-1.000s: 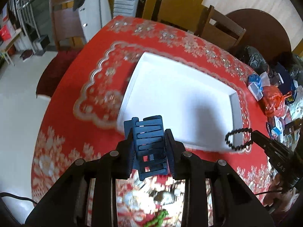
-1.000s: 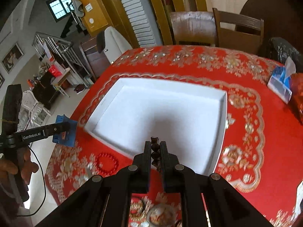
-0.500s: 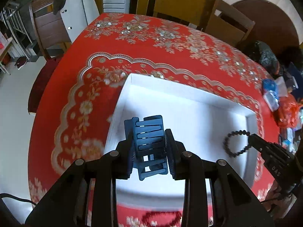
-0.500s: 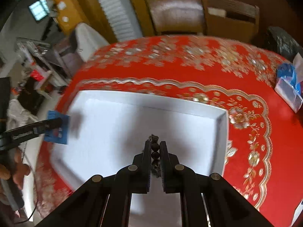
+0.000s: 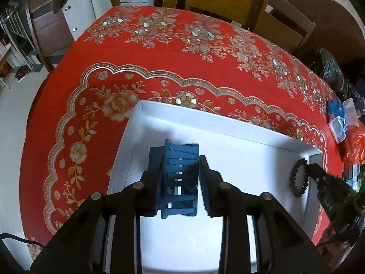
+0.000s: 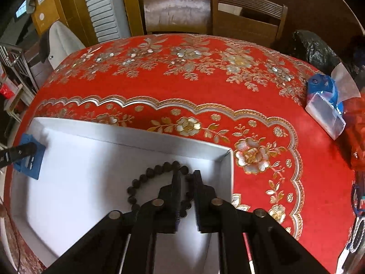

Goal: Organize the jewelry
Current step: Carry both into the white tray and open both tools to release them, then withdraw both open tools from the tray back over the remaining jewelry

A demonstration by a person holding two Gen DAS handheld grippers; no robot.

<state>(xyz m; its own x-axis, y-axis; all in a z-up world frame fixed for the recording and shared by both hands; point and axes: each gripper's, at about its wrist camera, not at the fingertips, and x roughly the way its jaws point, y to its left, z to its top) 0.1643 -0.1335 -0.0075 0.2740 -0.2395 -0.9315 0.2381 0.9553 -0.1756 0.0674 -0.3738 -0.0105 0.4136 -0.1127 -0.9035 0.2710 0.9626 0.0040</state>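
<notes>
Seen from the left wrist camera, the left gripper (image 5: 180, 178) is over the near left part of the white tray (image 5: 228, 134), which sits on the red floral tablecloth (image 5: 159, 52). Between its fingers stands a blue slotted holder (image 5: 180, 171). The left finger lies against the holder's side, but a thin gap shows between the right finger and the holder, so I cannot tell whether the grip is tight or just released. The holder is inside the tray, close to its left wall. At the right edge of this view the right gripper (image 5: 308, 169) reaches into the tray's far right corner with a dark bead bracelet (image 5: 298, 178) at its tip.

From the right wrist camera, the right gripper (image 6: 187, 178) has its fingers slightly spread, with a clear gap between them. The dark bead bracelet (image 6: 155, 178) lies on the tray floor, curving around and under the left finger, near the tray's (image 6: 136, 137) far right corner. It looks to rest on the tray rather than being pinched. At the far left of the tray, the blue slotted holder (image 6: 32, 159) shows with the left gripper's (image 6: 25, 150) tip on it. On the tablecloth (image 6: 205, 80) to the right lies a blue and clear plastic packet (image 6: 324, 109), well apart from the tray.
</notes>
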